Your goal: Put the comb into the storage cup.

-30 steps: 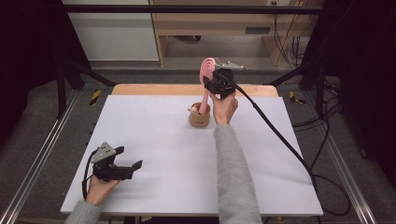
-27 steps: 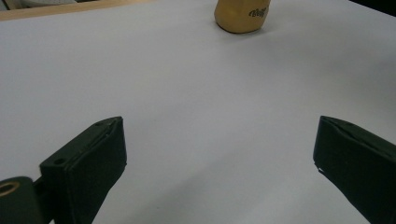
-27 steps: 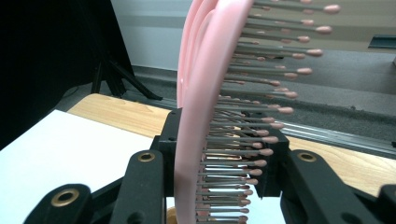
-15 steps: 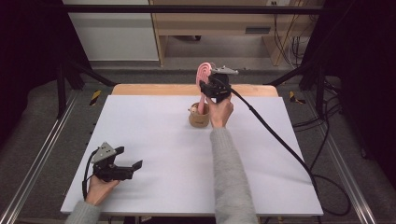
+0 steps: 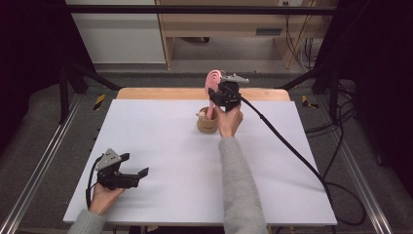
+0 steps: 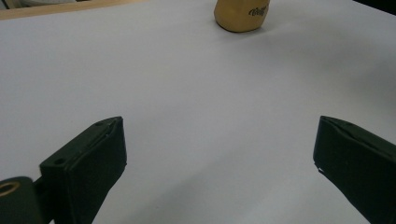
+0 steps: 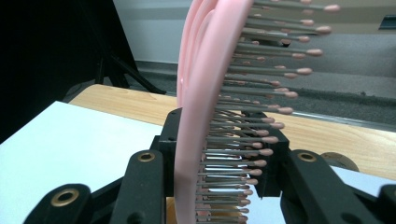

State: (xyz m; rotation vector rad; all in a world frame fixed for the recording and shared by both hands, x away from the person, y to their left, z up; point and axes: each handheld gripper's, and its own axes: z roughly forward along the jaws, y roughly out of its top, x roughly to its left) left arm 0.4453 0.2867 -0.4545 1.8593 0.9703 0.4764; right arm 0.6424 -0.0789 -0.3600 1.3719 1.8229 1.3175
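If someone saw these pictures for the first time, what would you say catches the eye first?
The pink hairbrush stands out, held upright in the right gripper at the table's far edge, its handle reaching down into a tan cup. In the right gripper view its bristles fan out close to the camera. The left gripper rests open at the near left of the white table.

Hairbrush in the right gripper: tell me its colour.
The hairbrush is pale pink, with grey bristles tipped in pink. The right gripper view shows it best.
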